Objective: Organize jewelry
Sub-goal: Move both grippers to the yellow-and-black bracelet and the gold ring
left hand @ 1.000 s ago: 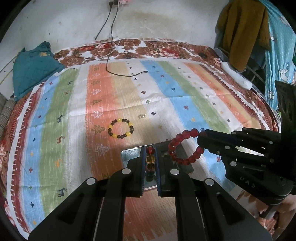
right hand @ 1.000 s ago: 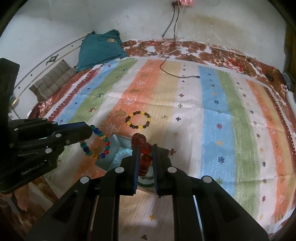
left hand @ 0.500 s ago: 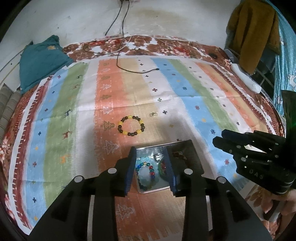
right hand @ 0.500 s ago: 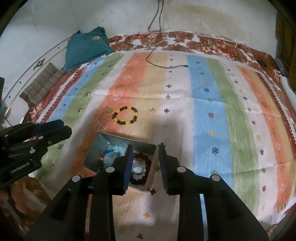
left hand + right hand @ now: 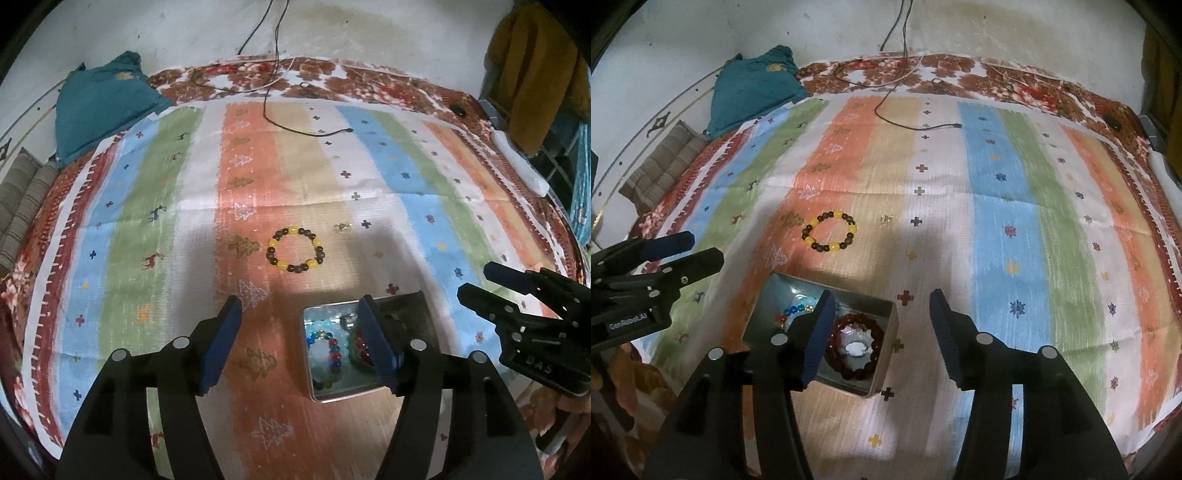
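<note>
Both grippers hover over a bed covered by a striped cloth [image 5: 192, 229]. The left gripper [image 5: 299, 310] and right gripper [image 5: 881, 301] have jaws opening, nothing between them. A metal tin [image 5: 886, 354] lies near, holding a red bead bracelet [image 5: 857, 349] and a multicolour bracelet [image 5: 328, 354]. A yellow-and-brown bracelet [image 5: 294, 249] lies on the cloth, farther off.

Both grippers are the same build: chunky matte black plastic arms with round silver screws on top. The left gripper [image 5: 299, 347] and right gripper [image 5: 882, 338] have dark blue ribbed pads lining the jaws. White "GenRobot.AI" lettering shows on the left one's side, lower left of the right wrist view.
</note>
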Available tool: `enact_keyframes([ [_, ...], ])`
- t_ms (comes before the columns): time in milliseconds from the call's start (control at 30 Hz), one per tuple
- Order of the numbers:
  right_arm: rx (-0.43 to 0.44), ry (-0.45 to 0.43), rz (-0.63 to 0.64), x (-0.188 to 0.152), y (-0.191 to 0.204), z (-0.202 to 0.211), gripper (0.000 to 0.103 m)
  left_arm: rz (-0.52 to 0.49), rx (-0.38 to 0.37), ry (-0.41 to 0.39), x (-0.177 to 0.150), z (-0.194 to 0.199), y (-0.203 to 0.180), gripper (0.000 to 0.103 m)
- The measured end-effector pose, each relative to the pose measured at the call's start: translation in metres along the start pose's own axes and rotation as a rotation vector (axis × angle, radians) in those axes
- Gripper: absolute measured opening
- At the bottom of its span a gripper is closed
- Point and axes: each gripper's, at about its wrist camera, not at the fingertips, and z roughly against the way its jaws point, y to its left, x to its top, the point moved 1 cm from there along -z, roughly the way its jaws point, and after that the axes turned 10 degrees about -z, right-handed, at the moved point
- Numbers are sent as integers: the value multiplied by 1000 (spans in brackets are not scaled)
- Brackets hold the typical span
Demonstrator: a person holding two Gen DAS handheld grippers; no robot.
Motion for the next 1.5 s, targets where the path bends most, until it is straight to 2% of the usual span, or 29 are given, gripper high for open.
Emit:
enact_keyframes([
  [100, -7, 6, 3, 6, 1, -5, 58, 10, 5, 14, 6, -7, 2, 71],
  [300, -21, 22, -6, 17, -1, -15, 58, 8, 36, 43, 13, -19, 5, 75],
  [400, -25, 22, 3, 22, 1, -19, 63, 11, 46, 54, 16, -23, 9, 78],
  [533, -35, 35, 17, 29, 3, -30, 64, 16, 59, 71, 22, -31, 14, 80],
  [667, -48, 52, 26, 34, 3, -41, 68, 19, 61, 98, 27, -42, 17, 80],
  [1167, -65, 99, 18, 54, -1, -71, 68, 31, 82, 167, 42, -77, 32, 81],
  [1400, -49, 121, 43, 59, 4, -85, 68, -2, 64, 200, 45, -94, 28, 81],
  [1500, -51, 135, 51, 60, 4, -90, 68, -7, 78, 222, 46, -101, 29, 81],
])
